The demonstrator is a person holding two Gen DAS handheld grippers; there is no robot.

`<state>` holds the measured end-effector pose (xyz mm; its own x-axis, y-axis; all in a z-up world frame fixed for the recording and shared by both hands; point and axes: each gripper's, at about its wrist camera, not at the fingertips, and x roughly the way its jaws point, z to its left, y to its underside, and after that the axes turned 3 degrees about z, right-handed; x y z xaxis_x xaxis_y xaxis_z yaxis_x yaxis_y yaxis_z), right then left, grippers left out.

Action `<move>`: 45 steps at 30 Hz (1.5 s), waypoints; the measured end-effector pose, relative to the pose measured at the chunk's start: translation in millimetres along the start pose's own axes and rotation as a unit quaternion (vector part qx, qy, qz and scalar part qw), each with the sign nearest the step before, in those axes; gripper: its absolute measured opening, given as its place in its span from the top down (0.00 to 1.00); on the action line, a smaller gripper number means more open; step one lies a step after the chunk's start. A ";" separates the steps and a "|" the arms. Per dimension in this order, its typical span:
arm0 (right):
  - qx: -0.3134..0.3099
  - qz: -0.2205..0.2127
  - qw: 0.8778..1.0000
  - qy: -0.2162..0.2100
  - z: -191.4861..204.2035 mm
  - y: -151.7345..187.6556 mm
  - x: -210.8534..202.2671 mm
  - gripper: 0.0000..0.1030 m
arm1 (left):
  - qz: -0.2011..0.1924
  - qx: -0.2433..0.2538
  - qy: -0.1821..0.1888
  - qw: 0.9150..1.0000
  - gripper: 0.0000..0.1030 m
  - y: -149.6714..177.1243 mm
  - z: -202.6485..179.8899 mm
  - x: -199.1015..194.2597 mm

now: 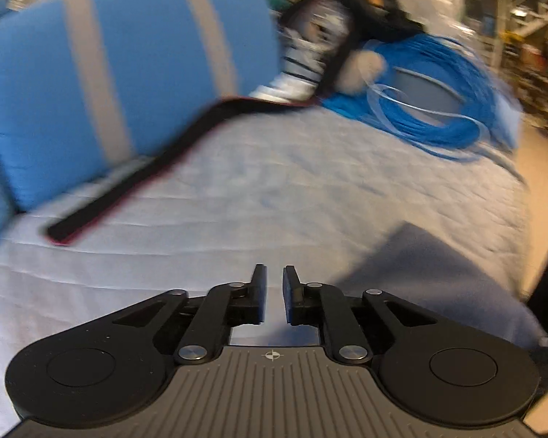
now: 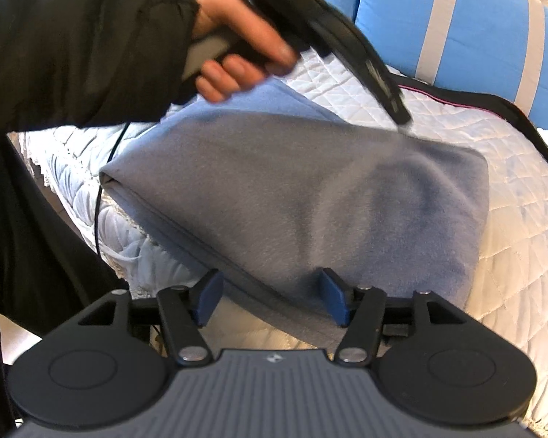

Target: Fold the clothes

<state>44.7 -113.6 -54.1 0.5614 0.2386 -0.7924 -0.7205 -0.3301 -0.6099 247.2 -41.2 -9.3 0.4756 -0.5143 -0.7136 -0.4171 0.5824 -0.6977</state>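
A folded blue-grey fleece garment (image 2: 310, 189) lies flat on the white quilted bed cover (image 2: 511, 255). My right gripper (image 2: 272, 299) is open wide, and the garment's near edge runs between its blue pads (image 2: 210, 299) without being pinched. A hand in a black sleeve (image 2: 237, 47) holds my left gripper (image 2: 402, 118) tilted down, its tip over the garment's far edge. In the left wrist view, the left gripper (image 1: 274, 273) shows a narrow gap with nothing in it. The garment (image 1: 438, 273) lies to its lower right.
A blue pillow with grey stripes (image 1: 128, 73) leans at the head of the bed. A black strap with a pink edge (image 1: 135, 189) runs along its foot. A coil of blue cable (image 1: 438, 102) and a pile of mixed items (image 1: 328, 36) sit further back.
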 end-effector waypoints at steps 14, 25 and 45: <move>0.002 0.003 1.000 0.000 2.1 -1.9 1.6 0.27 | 0.057 0.098 0.040 0.993 0.59 26.4 6.7 -17.8; 0.000 0.003 1.000 -0.003 1.2 -1.3 0.4 0.26 | 0.090 0.166 0.021 0.982 0.78 39.2 -10.8 -3.7; -0.009 0.004 1.000 -0.001 3.7 0.2 1.9 0.23 | 0.046 0.124 -0.015 0.991 0.96 28.7 0.7 -17.3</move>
<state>44.1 -109.8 -55.8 0.5548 0.2369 -0.7976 -0.7181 -0.3479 -0.6028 227.6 -15.2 -17.0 0.4684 -0.4362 -0.7683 -0.2584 0.7640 -0.5912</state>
